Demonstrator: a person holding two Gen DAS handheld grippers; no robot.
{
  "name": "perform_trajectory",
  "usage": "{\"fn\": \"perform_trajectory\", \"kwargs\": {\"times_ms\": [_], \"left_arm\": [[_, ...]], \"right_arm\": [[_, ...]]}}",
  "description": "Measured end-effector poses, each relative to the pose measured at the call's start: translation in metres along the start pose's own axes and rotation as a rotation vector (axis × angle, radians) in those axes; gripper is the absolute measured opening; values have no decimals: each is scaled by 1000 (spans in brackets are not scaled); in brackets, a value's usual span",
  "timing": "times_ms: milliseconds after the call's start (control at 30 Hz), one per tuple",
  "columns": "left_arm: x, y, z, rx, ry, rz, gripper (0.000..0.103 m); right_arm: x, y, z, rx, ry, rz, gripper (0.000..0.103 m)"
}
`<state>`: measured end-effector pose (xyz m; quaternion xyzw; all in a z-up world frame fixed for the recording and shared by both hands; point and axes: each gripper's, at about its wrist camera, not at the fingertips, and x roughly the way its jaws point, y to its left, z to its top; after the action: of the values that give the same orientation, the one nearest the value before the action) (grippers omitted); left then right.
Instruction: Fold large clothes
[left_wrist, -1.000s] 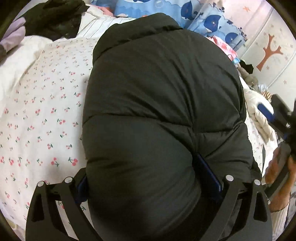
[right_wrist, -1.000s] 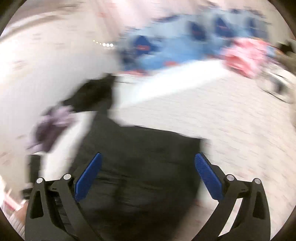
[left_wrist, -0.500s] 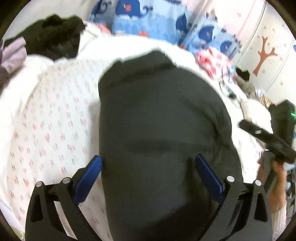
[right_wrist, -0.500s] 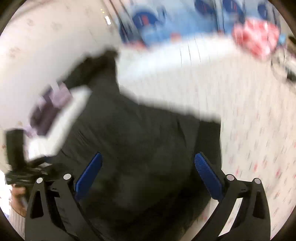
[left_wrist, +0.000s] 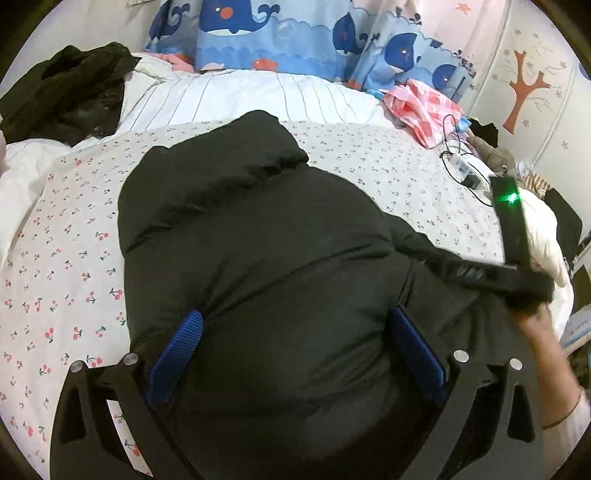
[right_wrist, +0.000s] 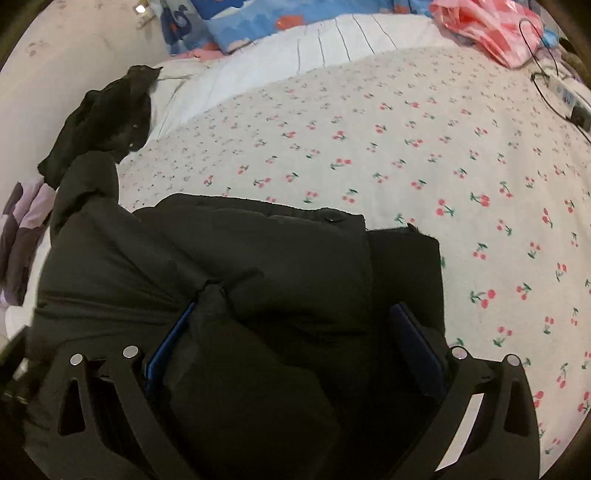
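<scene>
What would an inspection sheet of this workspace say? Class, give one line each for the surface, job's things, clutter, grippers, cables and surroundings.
Surface: cherry-print sheet over the bed.
Job's things: black puffer jacket bunched up on the sheet.
Clutter: dark garment heap, pink plastic bag, lilac cloth.
Grippers: left gripper and right gripper, both open over the jacket.
Cables: black cable at a power strip.
Surroundings: whale-print fabric, tree decal.

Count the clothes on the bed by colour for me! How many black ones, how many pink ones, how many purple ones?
Black: 2, the puffy jacket and the crumpled black garment
Pink: 1, the pink bundle
Purple: 1, the purple garment
Total: 4
</scene>
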<state>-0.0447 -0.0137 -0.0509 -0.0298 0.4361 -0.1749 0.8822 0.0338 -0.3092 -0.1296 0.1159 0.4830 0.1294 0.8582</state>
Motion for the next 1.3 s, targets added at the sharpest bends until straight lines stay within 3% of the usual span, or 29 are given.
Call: {"fn": "perform_trajectory", "kwargs": {"times_ms": [100, 133, 200, 267, 300, 367, 433, 533, 667, 767, 800, 900, 967, 1100, 1200, 1267, 1300], "left_arm": [[-7, 10, -2, -29, -10, -39, 96], [-11, 14, -1, -46, -7, -62, 96], [-19, 18, 1, -63, -7, -91, 96], [-25, 21, 0, -74, -6, -105, 96], [-31, 21, -1, -72, -5, -113, 96], [-38, 19, -3, -58, -8, -121, 96], [-41, 16, -7, -24, 8, -102, 96], [-44, 15, -17, -3, 31, -55, 96], [-71, 20, -25, -11, 10, -155, 96], [-79, 19, -33, 29, 27, -208, 96], [-74, 14, -39, 73, 60, -179, 96], [-62, -1, -50, 171, 96, -81, 96], [-65, -2, -51, 162, 96, -72, 96], [-75, 7, -47, 116, 86, -134, 96], [-71, 4, -48, 136, 94, -113, 96], [-68, 1, -50, 160, 100, -101, 96], [-67, 2, -51, 165, 103, -104, 96]], "right_arm": [[-55, 20, 1, -61, -108, 70, 96], [-84, 35, -8, -134, -171, 123, 96], [-107, 56, -24, -251, -197, 154, 96], [-98, 75, -44, -367, -124, 47, 96], [-72, 74, -55, -378, -21, -22, 96], [-34, 60, -65, -270, 82, 56, 97], [-33, 61, -62, -284, 94, 28, 97], [-69, 70, -62, -299, 49, -7, 97], [-118, 52, -86, -154, -13, 157, 97], [-92, 41, -124, -137, 92, 120, 97], [-73, 43, -135, -162, 142, 104, 97], [-70, 43, -130, -174, 186, 73, 97], [-94, 39, -121, -147, 147, 110, 97], [-141, 33, -91, -93, -94, 157, 97], [-137, 52, -53, -162, -196, 83, 97], [-106, 52, -41, -187, -152, -17, 97], [-76, 42, -37, -155, -63, -53, 97]]}}
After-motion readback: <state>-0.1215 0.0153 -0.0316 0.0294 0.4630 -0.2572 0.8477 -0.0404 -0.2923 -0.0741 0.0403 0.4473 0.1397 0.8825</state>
